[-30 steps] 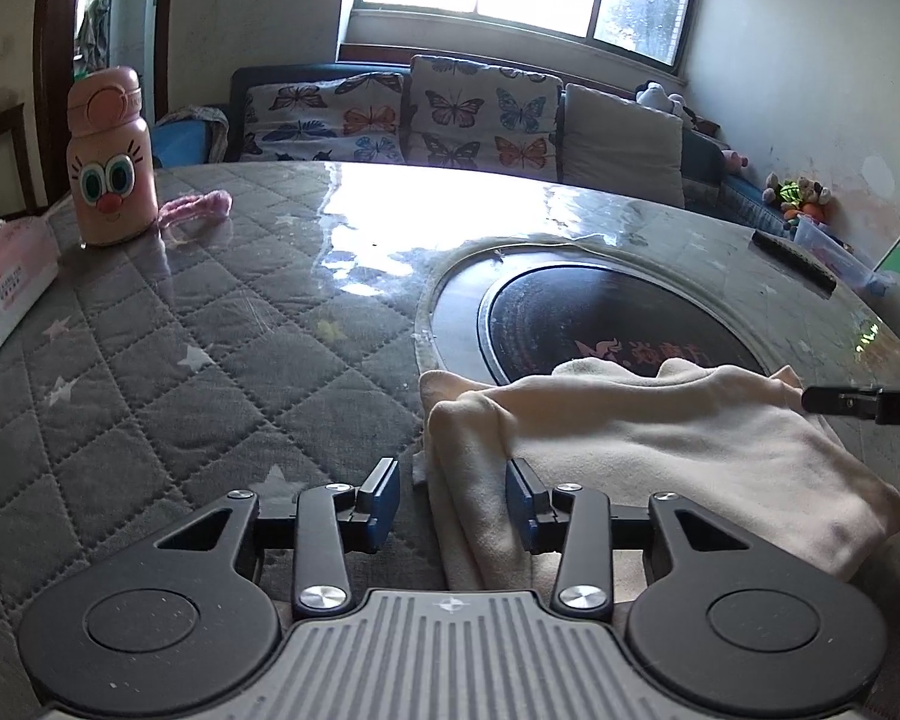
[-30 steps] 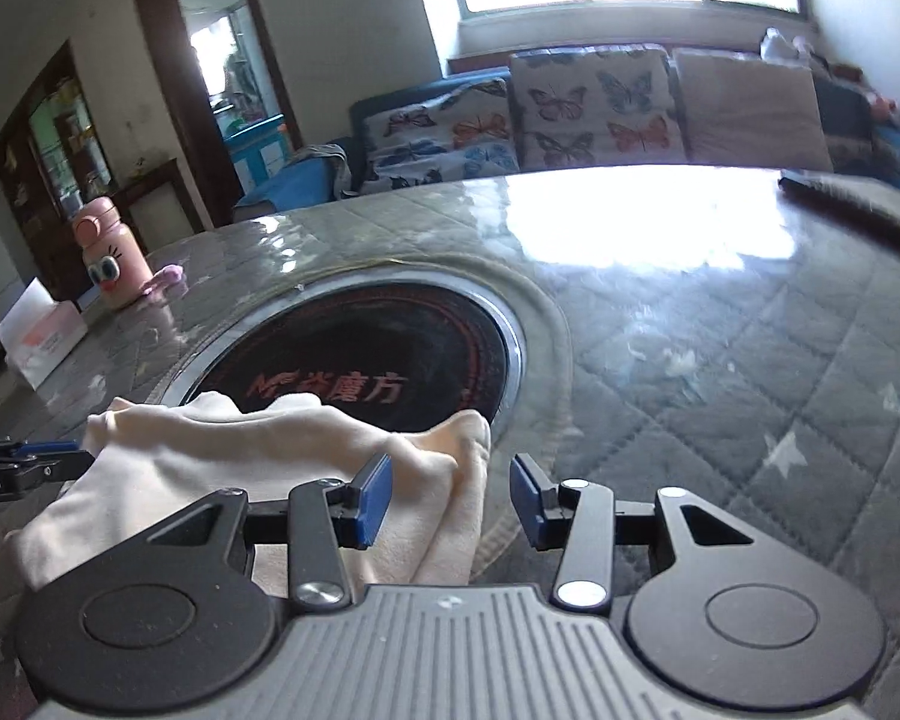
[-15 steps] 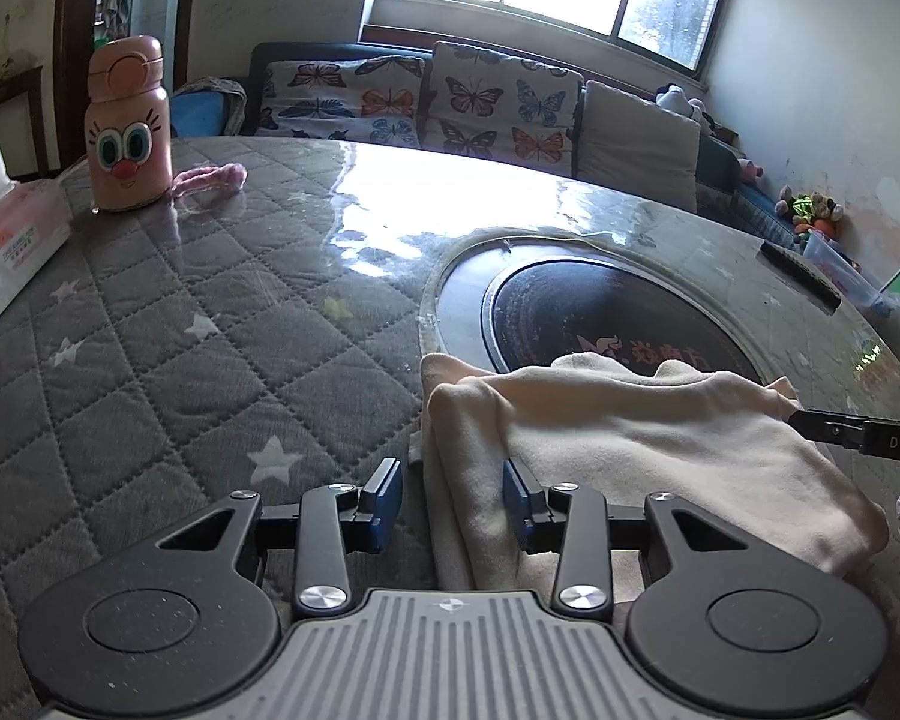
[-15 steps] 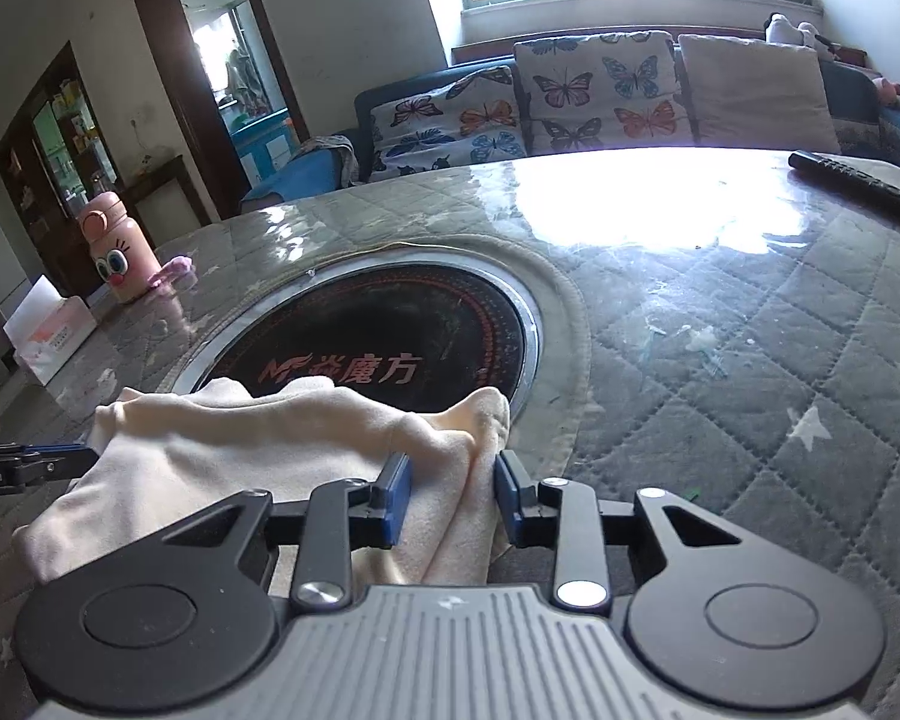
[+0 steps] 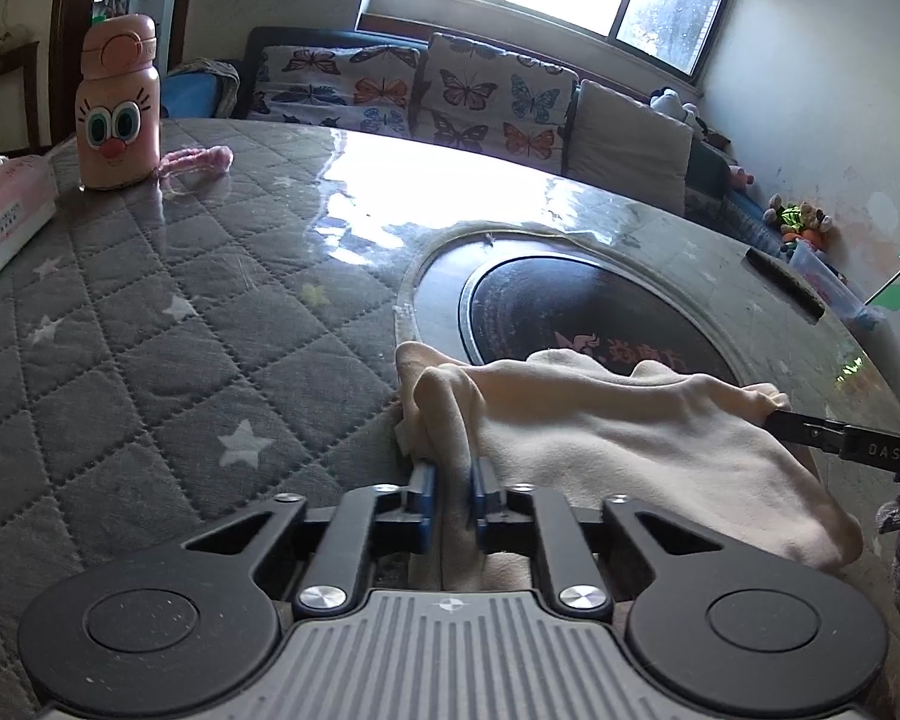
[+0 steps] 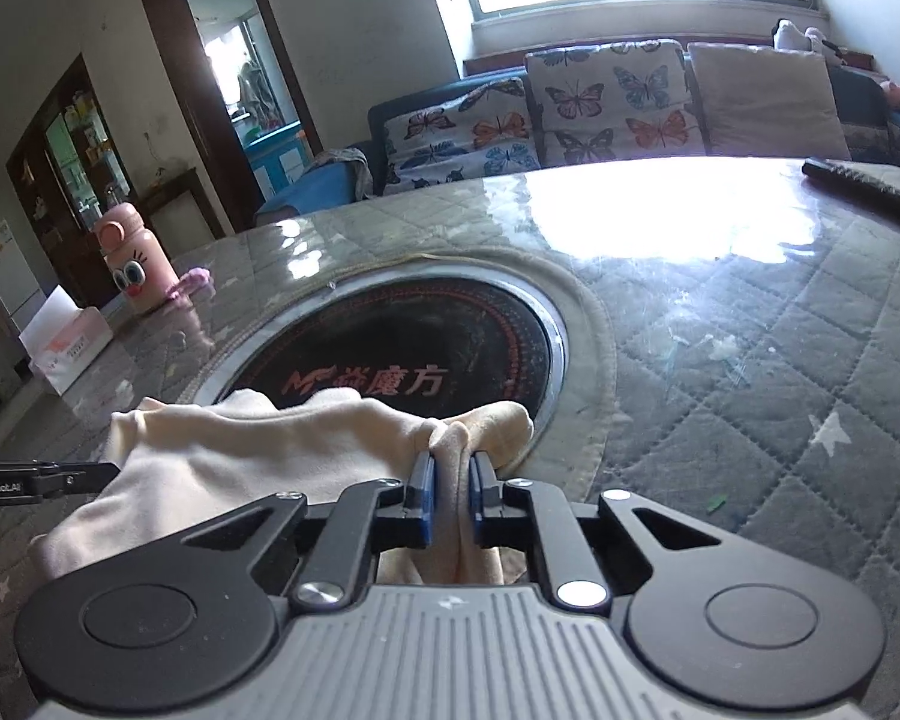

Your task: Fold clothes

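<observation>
left hand-held gripper (image 5: 450, 495) clamped on cream garment (image 5: 618, 438) left end | right hand-held gripper (image 6: 450, 495) clamped on right end | garment's long axis spans between them, on worktop (image 5: 180, 330) near edge, overlapping inset cooktop (image 6: 402, 354)

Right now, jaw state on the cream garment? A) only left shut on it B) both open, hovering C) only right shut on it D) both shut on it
D: the left gripper and the right gripper each pinch a bunched edge of the cream garment between closed jaws, at opposite ends.
</observation>
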`<move>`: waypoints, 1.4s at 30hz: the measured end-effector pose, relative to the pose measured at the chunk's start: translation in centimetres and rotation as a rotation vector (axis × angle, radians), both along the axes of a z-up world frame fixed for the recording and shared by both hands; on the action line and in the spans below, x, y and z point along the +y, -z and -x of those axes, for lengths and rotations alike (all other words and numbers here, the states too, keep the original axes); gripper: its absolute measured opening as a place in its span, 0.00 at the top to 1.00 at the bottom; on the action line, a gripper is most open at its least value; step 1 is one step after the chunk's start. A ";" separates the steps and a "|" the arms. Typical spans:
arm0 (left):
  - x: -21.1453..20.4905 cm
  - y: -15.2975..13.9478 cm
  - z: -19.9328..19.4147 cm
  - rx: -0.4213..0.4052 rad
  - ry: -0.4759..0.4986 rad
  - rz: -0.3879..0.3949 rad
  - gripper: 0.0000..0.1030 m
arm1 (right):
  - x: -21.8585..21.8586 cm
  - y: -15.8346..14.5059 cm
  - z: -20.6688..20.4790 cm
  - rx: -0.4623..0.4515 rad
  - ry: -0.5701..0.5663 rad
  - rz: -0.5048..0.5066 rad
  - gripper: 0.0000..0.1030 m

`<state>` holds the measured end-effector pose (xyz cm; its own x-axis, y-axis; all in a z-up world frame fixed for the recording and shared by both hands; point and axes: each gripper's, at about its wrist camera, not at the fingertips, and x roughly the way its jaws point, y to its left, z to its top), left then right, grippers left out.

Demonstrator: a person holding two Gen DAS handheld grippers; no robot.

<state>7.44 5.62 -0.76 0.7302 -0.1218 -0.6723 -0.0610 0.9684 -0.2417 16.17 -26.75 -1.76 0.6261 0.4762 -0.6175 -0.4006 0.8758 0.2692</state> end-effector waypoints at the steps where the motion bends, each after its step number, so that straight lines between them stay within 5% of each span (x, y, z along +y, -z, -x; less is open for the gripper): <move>1: 0.0 -0.1 0.2 -0.007 -0.005 0.000 0.90 | 0.0 -0.3 0.2 -0.010 -0.001 -0.002 0.90; 10: 1.1 -2.6 3.0 -0.109 -0.026 0.011 0.92 | 1.9 -4.5 1.7 -0.099 -0.050 -0.011 0.91; 24: 11.0 -6.2 8.3 -0.208 -0.242 -0.033 0.92 | 13.6 -7.4 0.1 -0.139 -0.243 -0.044 0.91; 31: 15.3 -6.5 9.7 -0.199 -0.356 -0.070 0.92 | 20.6 -6.9 -0.9 -0.128 -0.352 -0.058 0.91; 42: 18.0 -3.8 8.4 -0.092 -0.447 -0.107 0.87 | 24.4 -4.0 -3.4 -0.092 -0.359 -0.006 0.87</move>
